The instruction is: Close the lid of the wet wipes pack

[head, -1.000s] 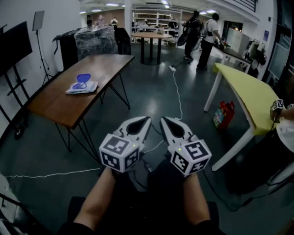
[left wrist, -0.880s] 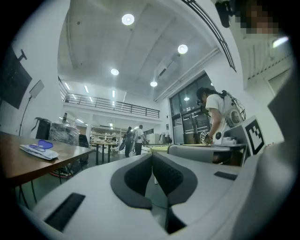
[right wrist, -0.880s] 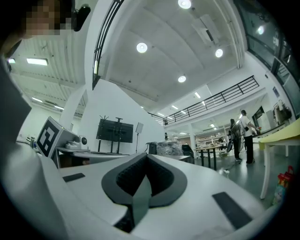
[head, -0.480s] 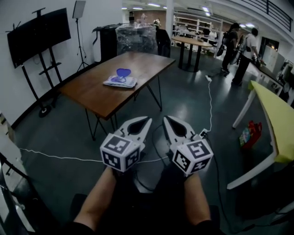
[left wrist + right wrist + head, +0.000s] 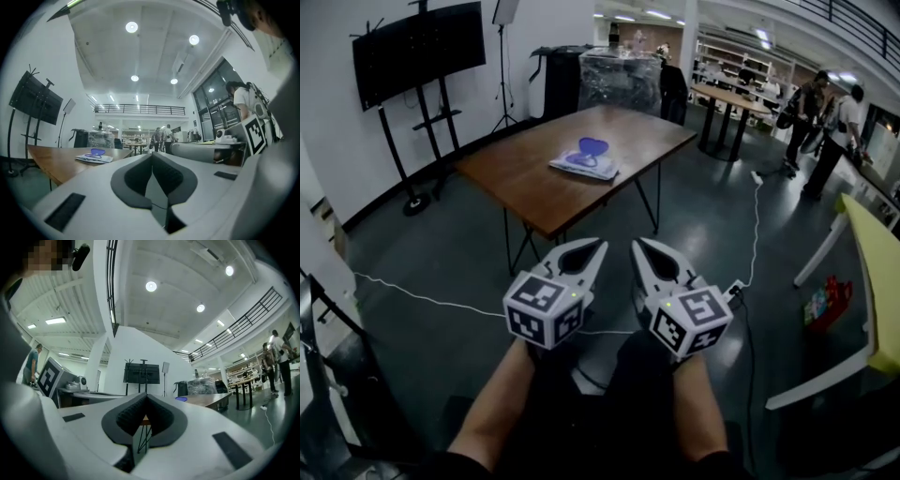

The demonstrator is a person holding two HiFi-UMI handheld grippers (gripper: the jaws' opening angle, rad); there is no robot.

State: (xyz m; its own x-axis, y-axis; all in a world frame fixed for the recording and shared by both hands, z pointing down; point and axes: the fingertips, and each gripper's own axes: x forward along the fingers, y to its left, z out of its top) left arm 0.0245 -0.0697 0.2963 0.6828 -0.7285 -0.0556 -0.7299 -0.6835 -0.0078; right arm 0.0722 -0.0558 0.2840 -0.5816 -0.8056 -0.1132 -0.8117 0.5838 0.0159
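Head view: left tongs [image 5: 600, 245] and right tongs [image 5: 637, 245] at 6 o'clock, both closed tight, empty; wet wipes pack [image 5: 582, 167], blue lid [image 5: 593, 147] up, on surface [image 5: 520, 180] at 12 o'clock.

The left tongs [image 5: 596, 247] and the right tongs [image 5: 639, 247] are pale grey shells, broad behind and tapering to a point. Dark ridged pads [image 5: 136, 176] line their inner faces. Dark rectangular insets [image 5: 226, 444] sit in the upper surfaces. At the rear, each carries a white cube [image 5: 546, 309] printed with black square markers, with a small green light [image 5: 572, 298] beside it. The forearms [image 5: 492, 412] are bare, and the trousers [image 5: 591, 412] are dark.
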